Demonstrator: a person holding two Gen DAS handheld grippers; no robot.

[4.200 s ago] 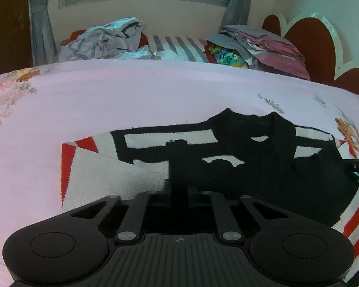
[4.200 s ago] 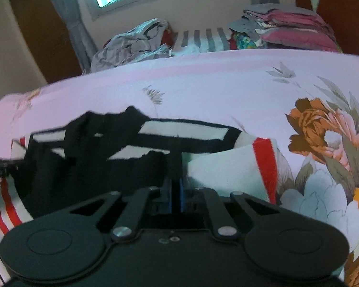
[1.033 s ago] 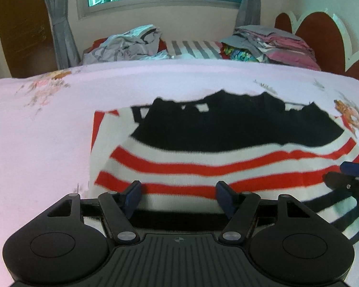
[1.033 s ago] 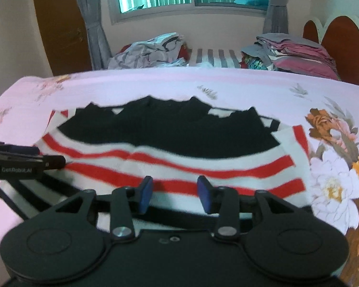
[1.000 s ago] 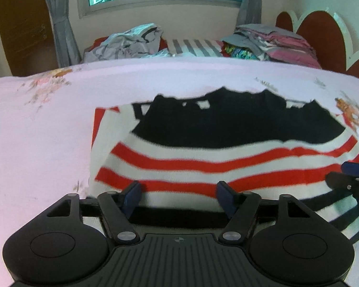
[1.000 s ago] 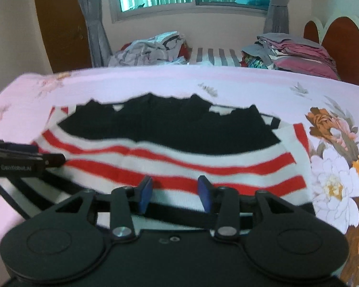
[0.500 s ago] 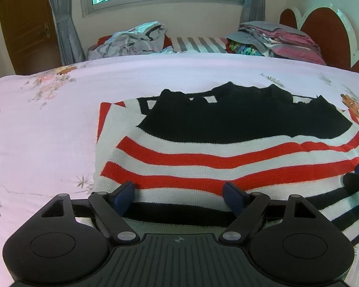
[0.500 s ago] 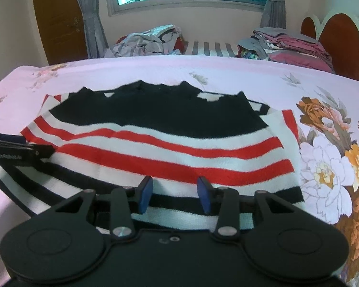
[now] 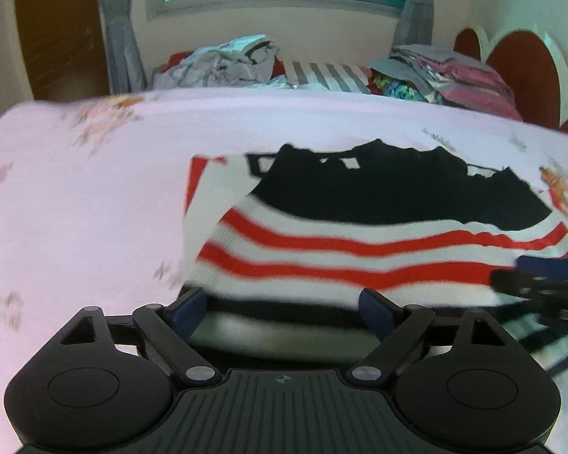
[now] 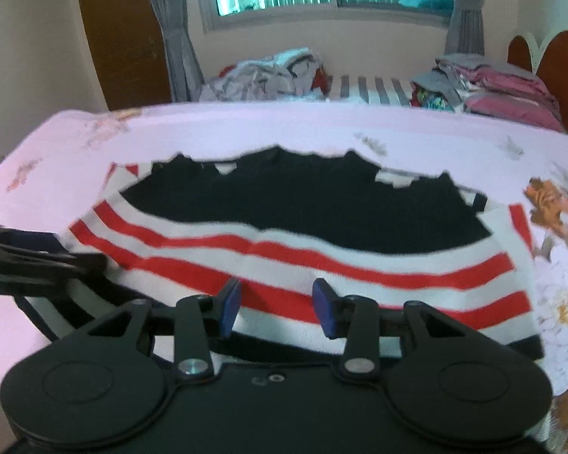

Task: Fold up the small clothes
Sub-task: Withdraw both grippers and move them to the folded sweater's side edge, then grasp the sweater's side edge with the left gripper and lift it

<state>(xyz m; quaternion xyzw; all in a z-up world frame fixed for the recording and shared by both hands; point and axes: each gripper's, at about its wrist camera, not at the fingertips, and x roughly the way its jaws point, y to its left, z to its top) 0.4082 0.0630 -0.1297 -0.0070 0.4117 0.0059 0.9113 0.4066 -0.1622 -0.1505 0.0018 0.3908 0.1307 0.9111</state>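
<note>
A knitted sweater (image 9: pixel 359 249) lies folded on the pink bed, its red and white striped half laid over the black half. My left gripper (image 9: pixel 282 304) sits at the sweater's near left edge. Its jaws are opening wide, the black hem band lies below them, and the pads press on nothing. In the right wrist view the same sweater (image 10: pixel 303 249) fills the middle. My right gripper (image 10: pixel 277 302) hovers over its near right edge, jaws apart and pads off the cloth. Each gripper shows in the other's view, the right gripper (image 9: pixel 541 280) and the left gripper (image 10: pixel 38 257).
The sweater rests on a pink floral bedsheet (image 9: pixel 94 208). At the bed's far side are a crumpled clothes pile (image 9: pixel 223 64), a striped pillow (image 9: pixel 325 75) and a stack of folded clothes (image 9: pixel 447 72). A red scalloped headboard (image 9: pixel 522 72) stands at the right, below a window.
Four seconds ago both grippers were shut on the sweater's cloth; now both are off it and the striped half lies folded over. Over the last second the left jaws have spread wider.
</note>
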